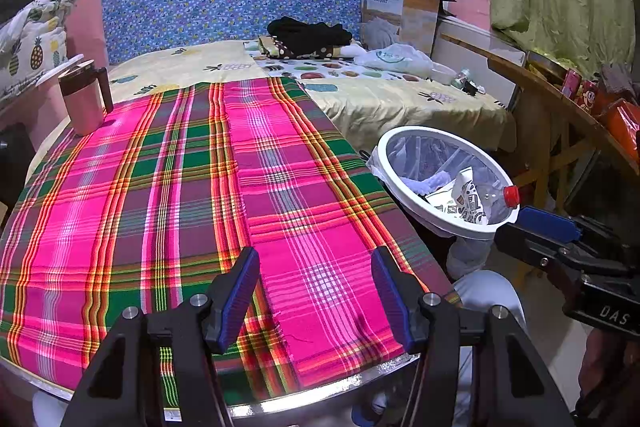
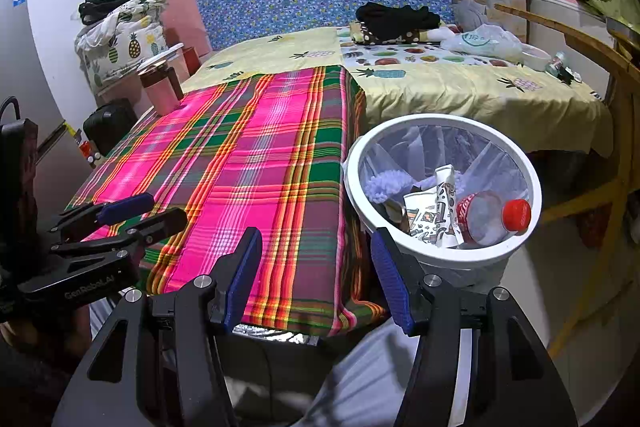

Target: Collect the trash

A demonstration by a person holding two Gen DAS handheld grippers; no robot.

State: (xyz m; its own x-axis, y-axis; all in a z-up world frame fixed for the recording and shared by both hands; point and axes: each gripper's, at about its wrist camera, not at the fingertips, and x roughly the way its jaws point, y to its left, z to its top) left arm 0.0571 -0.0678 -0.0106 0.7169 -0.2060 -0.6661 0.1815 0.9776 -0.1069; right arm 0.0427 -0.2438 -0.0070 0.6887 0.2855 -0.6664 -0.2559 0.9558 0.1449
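Bin: round white plastic trash bin (image 2: 436,259) with clear liner, upright just beside the plaid-covered table's edge.
Bottle: clear plastic bottle (image 2: 486,217), red cap and label, tilted inside against the near rim.
Wrapper: crumpled printed paper wrapper (image 2: 434,213), touching the bottle.
Tissue: pale fluffy wad (image 2: 382,185), deeper inside.

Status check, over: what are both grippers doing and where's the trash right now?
Left gripper open, empty, over plaid tablecloth. Right gripper open, empty, beside white bin. Bottle and wrapper in bin. Pink mug remains on table.
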